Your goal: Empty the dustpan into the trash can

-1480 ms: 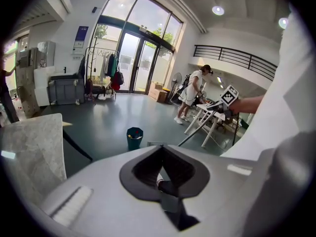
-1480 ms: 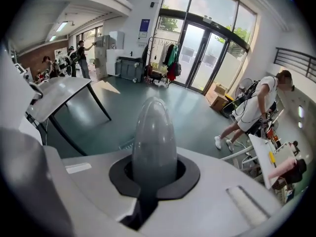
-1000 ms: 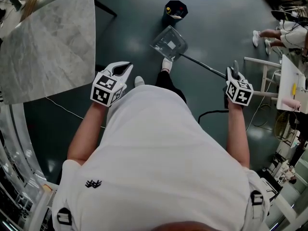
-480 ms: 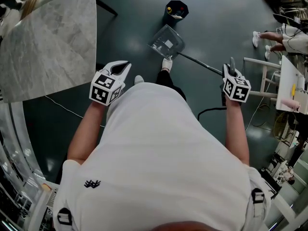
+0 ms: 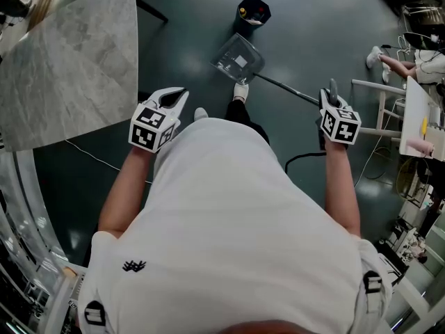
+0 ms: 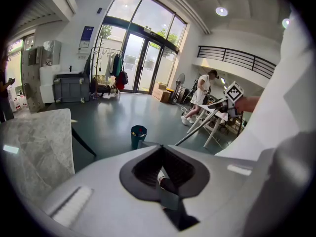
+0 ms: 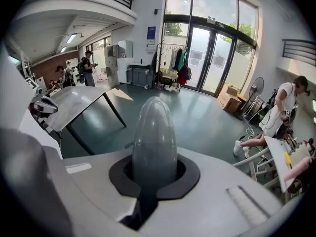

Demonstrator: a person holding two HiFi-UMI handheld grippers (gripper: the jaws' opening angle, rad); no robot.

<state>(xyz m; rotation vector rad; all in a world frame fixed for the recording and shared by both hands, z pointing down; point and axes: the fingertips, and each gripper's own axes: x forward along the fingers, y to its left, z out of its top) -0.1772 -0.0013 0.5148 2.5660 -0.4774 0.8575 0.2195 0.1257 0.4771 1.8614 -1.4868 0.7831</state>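
The clear grey dustpan (image 5: 238,58) hangs above the dark floor on a long thin handle (image 5: 288,91), just short of the small dark trash can (image 5: 253,11). My right gripper (image 5: 332,99) is shut on the handle's top end; the rounded grey grip (image 7: 154,139) stands up between its jaws in the right gripper view. My left gripper (image 5: 172,101) is held in front of my body, shut with nothing in it. The left gripper view shows the trash can (image 6: 138,134) on the floor and the handle (image 6: 195,130) slanting up to the right gripper's marker cube (image 6: 234,92).
A marble table (image 5: 69,61) stands to the left, its dark leg (image 5: 151,11) not far from the can. A white table (image 5: 417,117) and a seated person's legs (image 5: 389,56) are at the right. A black cable (image 5: 306,163) lies on the floor by my feet.
The dustpan has shifted a little left and toward the trash can, and my right gripper has moved slightly left with the handle. The left gripper has stayed put.
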